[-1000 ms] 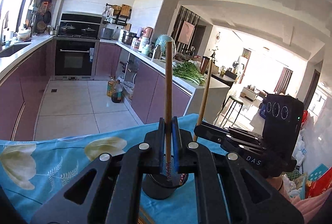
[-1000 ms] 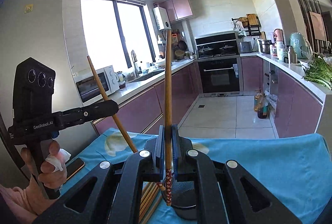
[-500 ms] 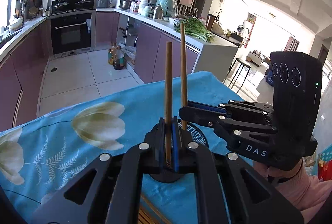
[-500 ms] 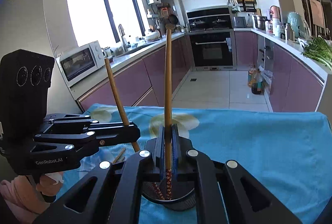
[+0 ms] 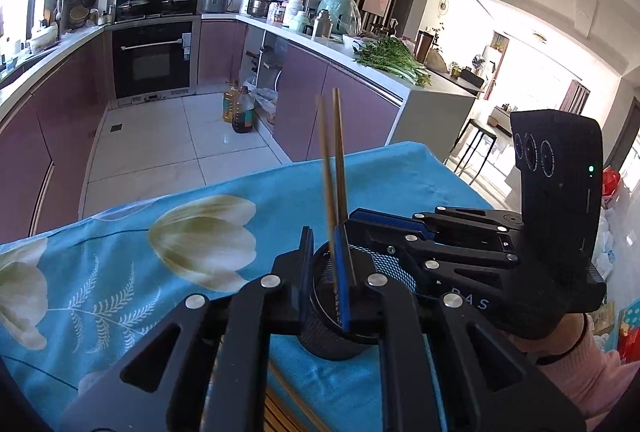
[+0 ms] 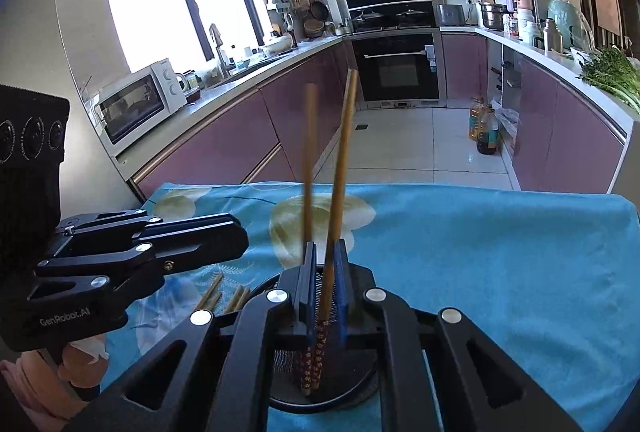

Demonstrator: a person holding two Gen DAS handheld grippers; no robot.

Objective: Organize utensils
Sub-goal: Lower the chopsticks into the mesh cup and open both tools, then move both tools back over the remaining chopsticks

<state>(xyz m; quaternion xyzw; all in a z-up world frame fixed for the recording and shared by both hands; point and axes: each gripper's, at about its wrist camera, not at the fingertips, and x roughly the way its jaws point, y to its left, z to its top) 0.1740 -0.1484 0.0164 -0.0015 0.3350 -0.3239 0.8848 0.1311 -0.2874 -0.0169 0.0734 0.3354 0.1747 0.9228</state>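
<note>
One chopstick [image 6: 309, 167] motion-blurred (holder [image 6: 288, 398] base hidden).

Two wooden chopsticks [image 6: 338, 167] stand tilted in the black mesh holder [image 5: 320, 336] on the tablecloth

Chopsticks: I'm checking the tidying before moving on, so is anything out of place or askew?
Yes. Several loose chopsticks lie on the blue cloth beside the black mesh holder, not in it. The two chopsticks standing in the holder lean at different angles, and one is motion-blurred, so it is not settled.
</note>
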